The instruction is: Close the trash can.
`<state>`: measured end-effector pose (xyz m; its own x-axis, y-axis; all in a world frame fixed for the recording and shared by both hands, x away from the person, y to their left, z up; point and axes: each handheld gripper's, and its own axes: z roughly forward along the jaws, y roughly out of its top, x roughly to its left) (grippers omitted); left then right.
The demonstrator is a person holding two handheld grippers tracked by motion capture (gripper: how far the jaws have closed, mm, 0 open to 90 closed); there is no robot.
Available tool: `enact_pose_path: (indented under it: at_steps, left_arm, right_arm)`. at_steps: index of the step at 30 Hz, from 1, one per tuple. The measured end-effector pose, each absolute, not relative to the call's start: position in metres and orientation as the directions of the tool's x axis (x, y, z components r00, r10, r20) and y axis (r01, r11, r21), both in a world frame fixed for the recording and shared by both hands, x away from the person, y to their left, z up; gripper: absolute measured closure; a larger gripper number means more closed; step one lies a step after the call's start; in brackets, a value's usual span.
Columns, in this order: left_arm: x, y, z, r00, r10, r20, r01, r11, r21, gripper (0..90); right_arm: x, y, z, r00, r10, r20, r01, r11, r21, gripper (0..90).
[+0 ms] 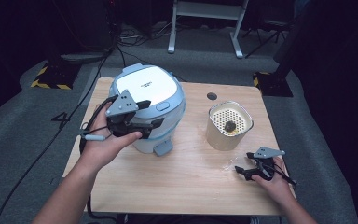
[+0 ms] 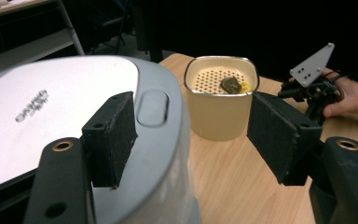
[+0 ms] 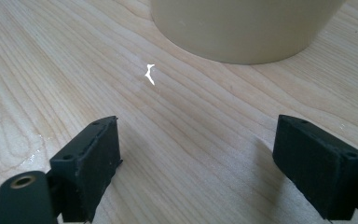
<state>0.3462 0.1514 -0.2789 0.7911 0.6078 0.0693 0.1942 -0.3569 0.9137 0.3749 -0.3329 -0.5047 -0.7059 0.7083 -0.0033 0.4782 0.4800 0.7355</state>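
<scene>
The left tongs [image 1: 142, 122], jaws spread, sit against the cooker's [image 1: 147, 106] lid edge (one pad on it), while the right tongs [image 1: 248, 164] rest open on the worktop [image 1: 191, 182] near the cream basket [image 1: 229, 125].

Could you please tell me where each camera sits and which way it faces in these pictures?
High view: above the person's side, looking down on the table; both forearms show.
Left gripper view: on the left claw, facing across the cooker towards the cream basket.
Right gripper view: on the right claw, low, facing the basket's base.
All three share the basket.
</scene>
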Motion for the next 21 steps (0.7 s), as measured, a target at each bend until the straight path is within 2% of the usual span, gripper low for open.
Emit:
enact_pose_path:
  at_steps: [21]
  left_arm:
    - [0.32,0.174,-0.353,0.772,0.635,-0.014,0.285,-0.326,0.901,32.3]
  right_arm:
    - [0.375,-0.333,-0.505,-0.706,0.708,-0.003,0.478,0.48,0.736,14.8]
